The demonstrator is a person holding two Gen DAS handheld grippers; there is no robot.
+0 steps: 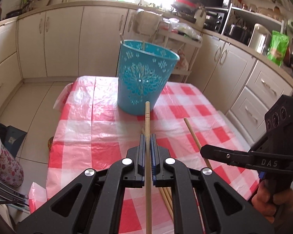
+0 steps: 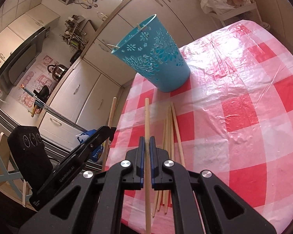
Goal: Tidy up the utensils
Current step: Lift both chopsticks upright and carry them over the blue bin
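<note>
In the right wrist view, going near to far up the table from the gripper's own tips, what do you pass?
Right gripper shut on one chopstick → loose chopsticks lying on the checked tablecloth → blue basket with two sticks at its rim → cream cabinets beyond the table.

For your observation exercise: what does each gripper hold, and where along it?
Each of the left gripper and right gripper clamps one wooden chopstick partway along its shaft.
</note>
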